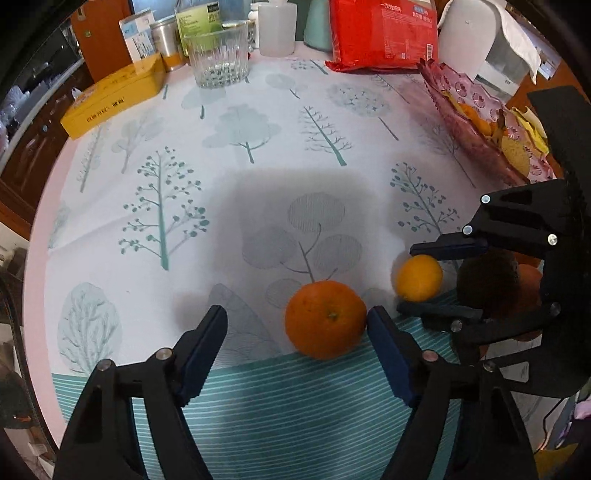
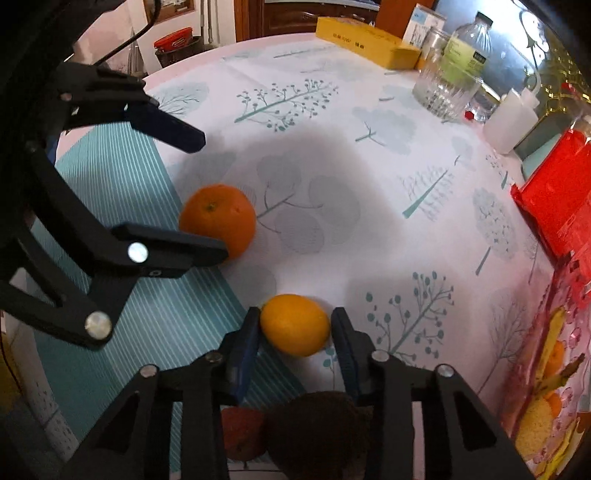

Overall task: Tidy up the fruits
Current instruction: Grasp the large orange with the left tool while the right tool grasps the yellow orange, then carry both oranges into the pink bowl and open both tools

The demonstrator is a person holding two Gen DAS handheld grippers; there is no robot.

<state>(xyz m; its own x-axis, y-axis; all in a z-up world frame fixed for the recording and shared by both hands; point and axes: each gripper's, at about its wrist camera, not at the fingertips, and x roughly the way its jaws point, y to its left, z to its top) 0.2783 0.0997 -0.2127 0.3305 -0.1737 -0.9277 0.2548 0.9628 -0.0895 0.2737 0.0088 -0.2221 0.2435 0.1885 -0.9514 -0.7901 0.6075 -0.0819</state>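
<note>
An orange (image 1: 325, 318) lies on the tree-print tablecloth between the open fingers of my left gripper (image 1: 297, 325); the right pad touches it, the left pad stands well clear. It also shows in the right wrist view (image 2: 218, 219). A smaller yellow-orange citrus (image 2: 294, 324) sits between the fingers of my right gripper (image 2: 295, 332), whose jaws stand close around it with a small gap on the right. It also shows in the left wrist view (image 1: 419, 277). A dark brown fruit (image 2: 317, 428) and a reddish fruit (image 2: 242, 430) lie under the right gripper.
A pink glass dish (image 1: 476, 122) with peels stands at the right. A glass tumbler (image 1: 218, 55), yellow box (image 1: 114, 98), red packet (image 1: 384, 33), bottles and a white jug line the far edge. A teal striped mat (image 1: 295, 398) lies near me.
</note>
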